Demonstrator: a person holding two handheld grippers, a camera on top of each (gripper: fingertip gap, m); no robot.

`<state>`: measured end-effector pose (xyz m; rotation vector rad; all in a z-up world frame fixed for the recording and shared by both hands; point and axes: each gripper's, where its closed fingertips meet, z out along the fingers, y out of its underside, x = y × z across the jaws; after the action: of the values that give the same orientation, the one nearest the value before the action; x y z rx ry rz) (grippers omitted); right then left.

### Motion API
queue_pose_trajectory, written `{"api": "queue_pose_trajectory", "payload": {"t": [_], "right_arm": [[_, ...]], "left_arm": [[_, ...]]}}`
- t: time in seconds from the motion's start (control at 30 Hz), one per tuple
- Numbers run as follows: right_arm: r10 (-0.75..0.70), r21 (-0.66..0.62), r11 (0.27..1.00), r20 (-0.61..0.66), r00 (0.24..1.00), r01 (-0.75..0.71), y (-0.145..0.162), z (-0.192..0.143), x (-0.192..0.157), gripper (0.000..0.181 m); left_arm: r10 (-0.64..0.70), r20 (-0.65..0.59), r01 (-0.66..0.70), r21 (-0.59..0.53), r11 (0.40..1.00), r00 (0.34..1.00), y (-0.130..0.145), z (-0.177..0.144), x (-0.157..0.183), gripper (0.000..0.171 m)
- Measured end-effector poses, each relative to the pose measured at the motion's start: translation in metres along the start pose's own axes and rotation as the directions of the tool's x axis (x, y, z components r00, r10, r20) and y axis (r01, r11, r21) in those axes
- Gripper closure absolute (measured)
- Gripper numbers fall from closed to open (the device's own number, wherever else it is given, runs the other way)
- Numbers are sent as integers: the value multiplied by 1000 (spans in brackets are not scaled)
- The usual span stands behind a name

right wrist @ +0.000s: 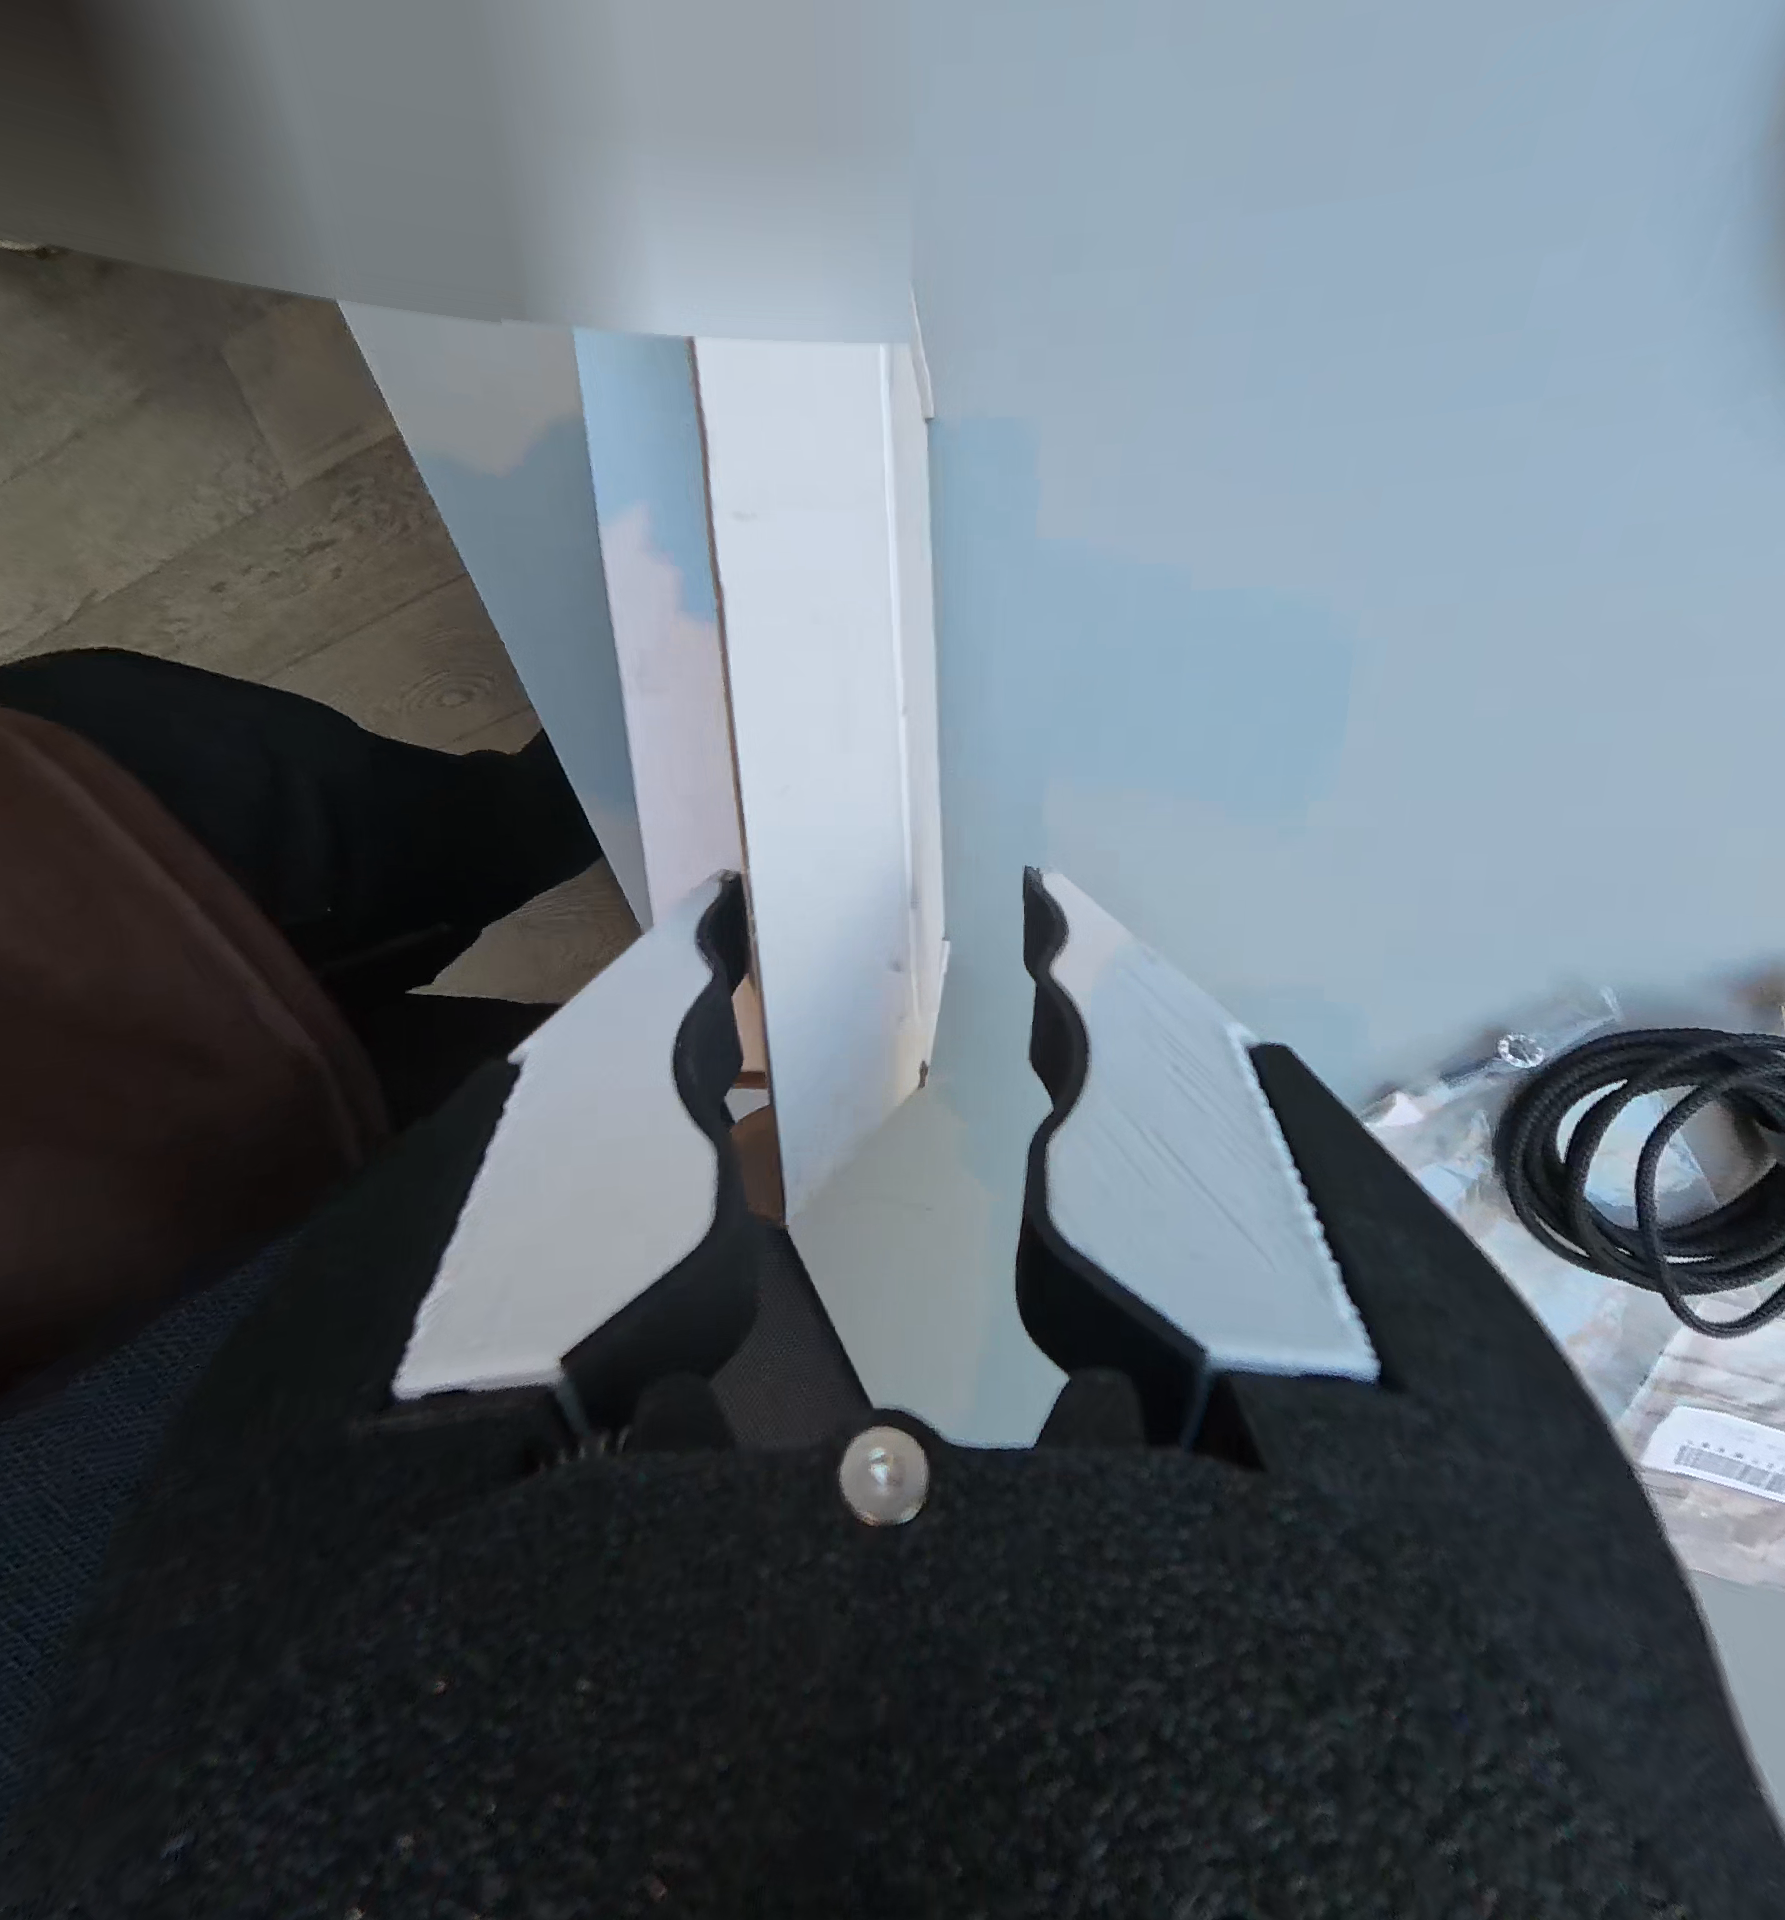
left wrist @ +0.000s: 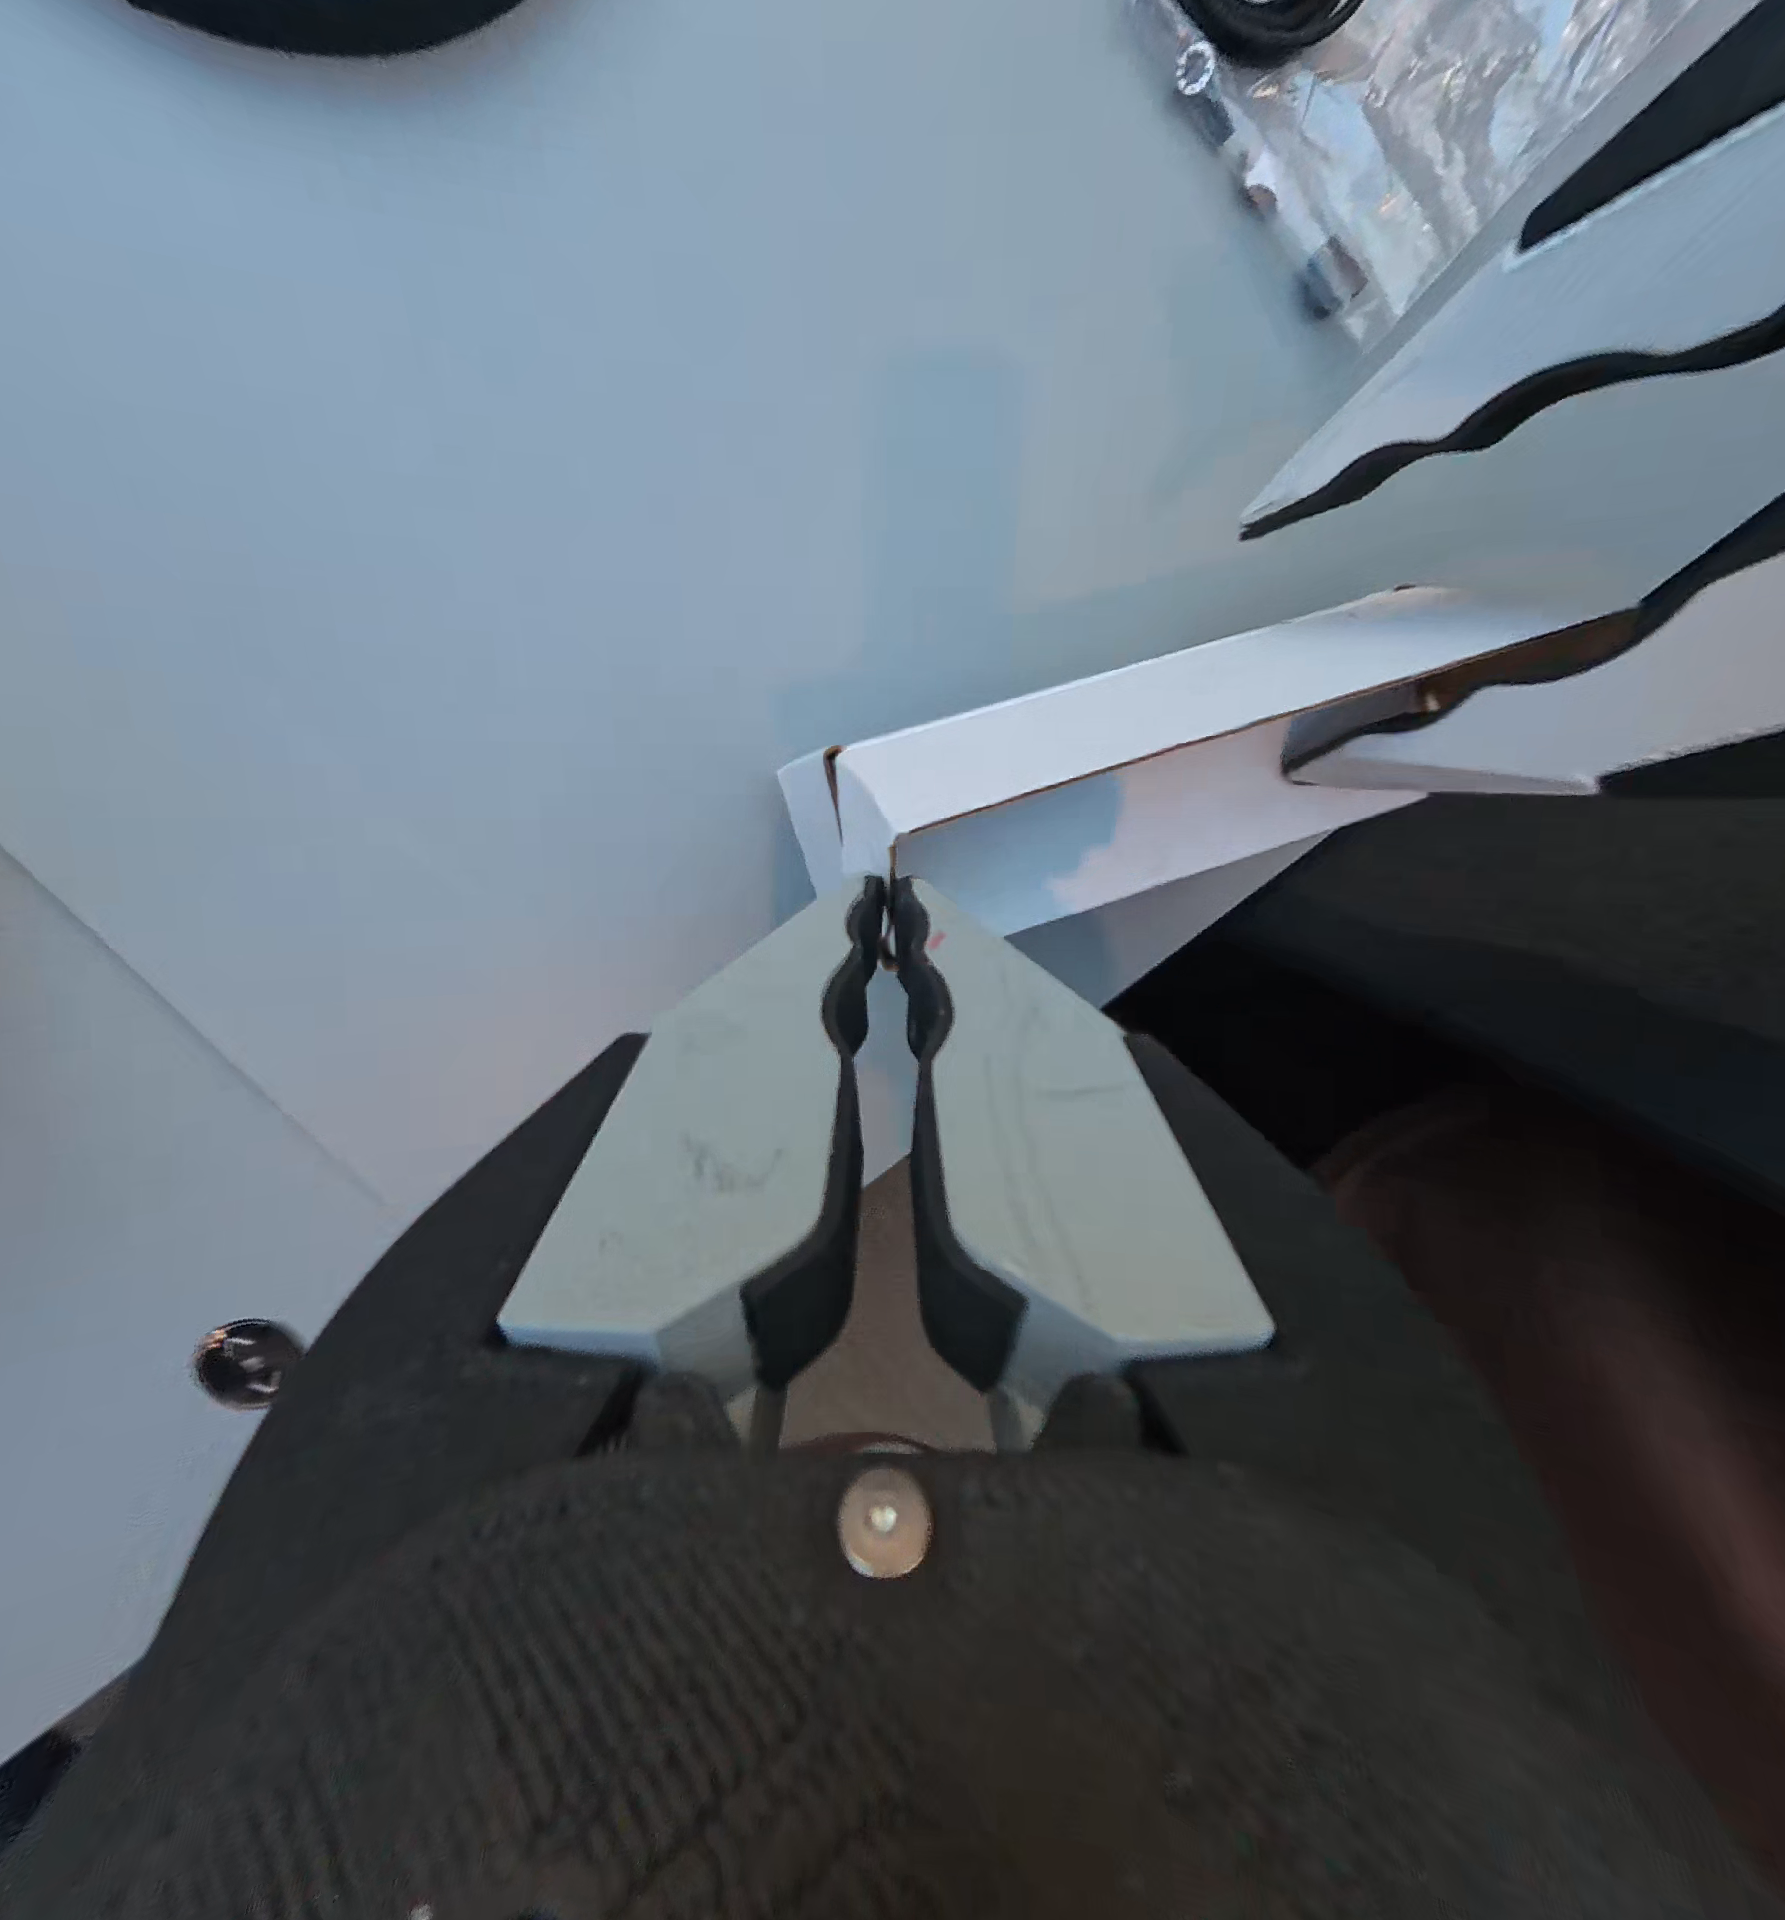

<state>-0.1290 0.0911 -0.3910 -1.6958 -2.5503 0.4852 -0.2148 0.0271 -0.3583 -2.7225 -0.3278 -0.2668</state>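
Left wrist view: left gripper (left wrist: 888,891) pinches white box (left wrist: 1127,727); right gripper (right wrist: 880,894) spread around it

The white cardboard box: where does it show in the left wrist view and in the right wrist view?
Left wrist view: the white cardboard box runs from centre to the right edge, its near corner pinched by the left hand-held gripper.
Right wrist view: the box stands mid-frame, between the open fingers of the right hand-held gripper.
Shared landmark: the coiled black cable, top right in the left view.
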Motion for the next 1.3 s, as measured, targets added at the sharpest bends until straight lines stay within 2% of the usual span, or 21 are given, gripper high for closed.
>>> {"api": "queue_pose_trajectory", "payload": {"t": [0.2, 0.27, 0.7, 0.83, 0.93, 1.03, 1.07, 1.13, 1.2, 1.23, 1.3], "right_arm": [[-20, 3, 1000, 4, 1000, 20, -5, 2, -3, 129], [-17, 21, 1000, 22, 1000, 17, -10, 2, -8, 127], [-55, -36, 998, -11, 998, 55, -8, 5, -5, 125], [-60, -40, 997, -15, 998, 59, -9, 4, -5, 124], [-43, 16, 999, 32, 999, 42, -15, -7, -14, 125], [-39, 109, 994, 99, 994, 28, -27, -38, -22, 127], [-41, 131, 991, 120, 992, 25, -30, -50, -22, 132], [-25, 176, 984, 177, 984, -6, -36, -74, -18, 146], [-26, 200, 980, 224, 974, -20, -38, -94, -12, 158], [-33, 198, 980, 232, 972, -14, -36, -102, -9, 164], [-58, 186, 982, 280, 958, 5, -33, -116, -12, 171]], "left_arm": [[-173, -104, 174, 9, 985, 980, -1, -2, 1, 171], [-191, -110, 194, 11, 981, 975, -1, -2, 0, 171], [-34, 10, 34, 8, 999, 999, 7, 2, -1, 171], [-48, 10, 48, 29, 998, 999, 9, 3, 0, 171], [-53, 4, 53, 68, 996, 999, 6, 1, 0, 171], [-33, 9, 32, 80, 996, 999, 6, 1, 2, 171], [-30, -3, 30, 90, 995, 1000, 5, 0, 4, 167], [-35, -31, 38, 126, 991, 999, 5, -4, 9, 132], [-4, -32, 11, 207, 978, 999, 6, -11, 11, 108], [50, -31, -40, 249, 968, 998, 9, -13, 12, 86], [264, -13, -246, 322, 914, 964, 15, -7, 13, 64]]}}
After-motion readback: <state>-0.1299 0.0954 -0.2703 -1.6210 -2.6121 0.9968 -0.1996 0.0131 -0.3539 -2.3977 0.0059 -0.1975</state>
